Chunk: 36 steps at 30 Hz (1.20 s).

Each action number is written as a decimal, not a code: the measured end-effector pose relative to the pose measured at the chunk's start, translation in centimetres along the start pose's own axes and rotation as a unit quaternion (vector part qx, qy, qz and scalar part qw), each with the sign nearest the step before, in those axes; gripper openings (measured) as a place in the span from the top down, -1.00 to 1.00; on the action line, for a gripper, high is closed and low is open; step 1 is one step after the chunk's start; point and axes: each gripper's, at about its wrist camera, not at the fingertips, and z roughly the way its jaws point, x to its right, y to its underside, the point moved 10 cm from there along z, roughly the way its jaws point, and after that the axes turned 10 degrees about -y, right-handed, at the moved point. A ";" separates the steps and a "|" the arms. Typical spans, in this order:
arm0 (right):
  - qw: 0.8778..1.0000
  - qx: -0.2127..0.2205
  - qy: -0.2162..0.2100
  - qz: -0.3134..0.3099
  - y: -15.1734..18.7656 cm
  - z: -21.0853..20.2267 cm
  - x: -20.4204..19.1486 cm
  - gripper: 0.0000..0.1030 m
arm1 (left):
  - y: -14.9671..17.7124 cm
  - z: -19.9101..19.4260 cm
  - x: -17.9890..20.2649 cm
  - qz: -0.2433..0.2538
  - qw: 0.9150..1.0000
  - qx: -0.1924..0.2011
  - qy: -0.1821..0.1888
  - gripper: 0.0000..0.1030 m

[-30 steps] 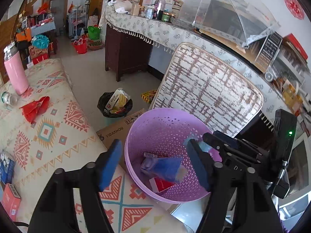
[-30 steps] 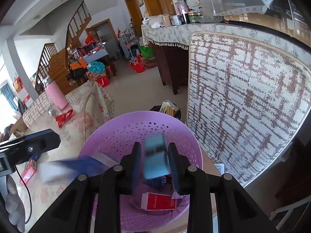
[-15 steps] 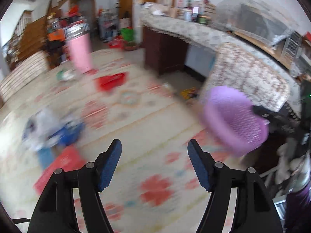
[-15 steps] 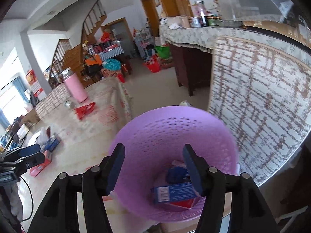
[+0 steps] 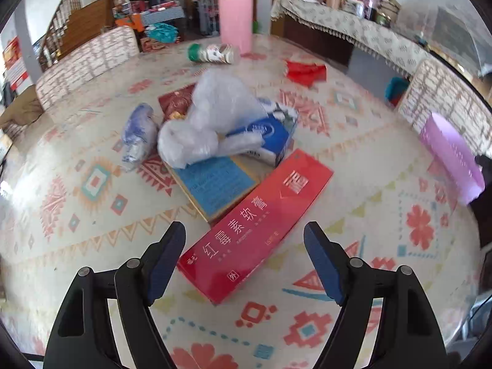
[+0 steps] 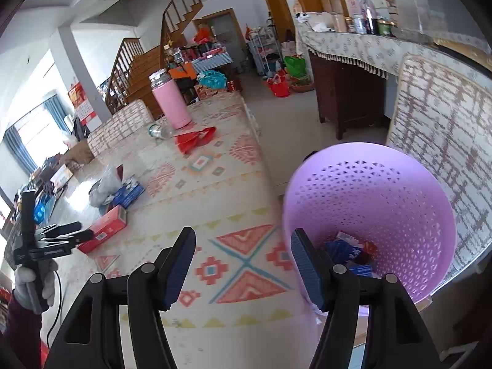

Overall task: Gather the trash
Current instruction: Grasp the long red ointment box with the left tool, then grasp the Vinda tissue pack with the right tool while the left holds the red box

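A long red box (image 5: 261, 221) lies on the patterned tablecloth, its near end between the fingers of my left gripper (image 5: 244, 230). That gripper's jaws are opening and the pads do not touch the box. Behind it sit a flat blue-topped box (image 5: 215, 184), a blue tissue box (image 5: 267, 135) and a clear plastic bag (image 5: 212, 113). My right gripper (image 6: 243, 235) hangs over the cloth just left of the purple basket (image 6: 384, 200), jaws opening and empty. Several packs (image 6: 350, 252) lie in the basket. In the right wrist view, the left gripper (image 6: 61, 233) hovers by the red box (image 6: 106, 229).
A crumpled wrapper (image 5: 138, 135), a red wrapper (image 5: 306, 72), a jar on its side (image 5: 213, 53) and a pink flask (image 5: 235, 23) lie farther back on the table. A woven chair back (image 6: 446, 123) stands behind the basket, a dark sideboard (image 6: 347, 101) beyond it.
The left gripper swung away from the basket to the pile of boxes and opened wider. The right gripper let a blue pack drop into the basket, opened and shifted left.
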 end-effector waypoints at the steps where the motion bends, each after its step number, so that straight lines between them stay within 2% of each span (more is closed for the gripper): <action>1: 1.000 -0.002 0.000 -0.004 0.0 0.1 -0.4 -0.34 | 0.1 0.4 0.3 0.007 1.000 -0.003 0.002 -0.52; 4: 1.000 -0.009 0.001 -0.020 0.1 0.7 -2.1 -0.34 | 0.5 1.2 1.5 0.021 1.000 -0.009 0.009 -0.52; 6: 1.000 -0.013 0.001 -0.027 0.2 1.1 -3.0 -0.34 | 0.8 1.3 1.9 0.022 1.000 -0.011 0.010 -0.37; 7: 0.999 -0.016 -0.001 -0.030 0.3 1.3 -3.4 -0.34 | 0.9 0.9 2.1 0.016 1.000 -0.012 0.017 -0.02; 8: 0.999 -0.018 -0.003 -0.032 0.4 1.5 -3.8 -0.34 | 1.1 0.6 2.2 0.016 1.000 -0.014 0.018 0.19; 9: 0.999 -0.021 -0.005 -0.033 0.4 1.7 -4.1 -0.34 | 1.5 0.2 2.3 0.016 0.999 -0.020 0.019 0.25; 11: 0.999 -0.030 -0.015 -0.035 0.7 2.6 -5.2 -0.34 | 2.5 -0.5 2.2 0.014 1.000 -0.024 0.011 0.25; 16: 0.997 -0.053 -0.041 -0.048 1.3 4.9 -7.9 -0.34 | 6.2 -3.0 0.3 -0.014 0.999 -0.026 0.017 0.25; 19: 0.994 -0.074 -0.061 -0.056 1.7 7.0 -10.1 -0.36 | 8.3 -4.3 -1.7 -0.037 0.999 -0.025 0.002 0.24; 24: 0.986 -0.105 -0.095 -0.083 1.3 11.5 -13.7 -0.44 | 9.0 -4.8 -3.9 -0.059 0.998 -0.022 -0.017 0.23; 26: 0.981 -0.122 -0.110 -0.104 0.6 13.6 -15.5 -0.46 | 8.8 -4.7 -4.2 -0.067 0.997 -0.022 -0.015 0.14; 29: 0.967 -0.147 -0.111 -0.175 -0.7 16.9 -17.8 -0.63 | 8.1 -4.3 -4.6 -0.074 0.997 -0.021 -0.013 0.10; 31: 0.951 -0.160 -0.077 -0.253 -1.6 19.2 -18.5 -0.65 | 7.8 -4.1 -4.6 -0.076 0.997 -0.020 -0.015 0.10; 32: 0.937 -0.168 -0.058 -0.300 -1.9 20.6 -18.8 -0.67 | 7.6 -3.9 -4.7 -0.079 0.997 -0.021 -0.014 0.10; 34: 0.916 -0.186 -0.047 -0.351 -2.0 22.7 -19.2 -0.68 | 7.6 -3.5 -4.8 -0.087 0.996 -0.024 -0.007 0.10; 36: 0.901 -0.206 -0.051 -0.377 -2.0 24.4 -19.4 -0.68 | 7.5 -3.1 -5.1 -0.096 0.995 -0.028 0.001 0.09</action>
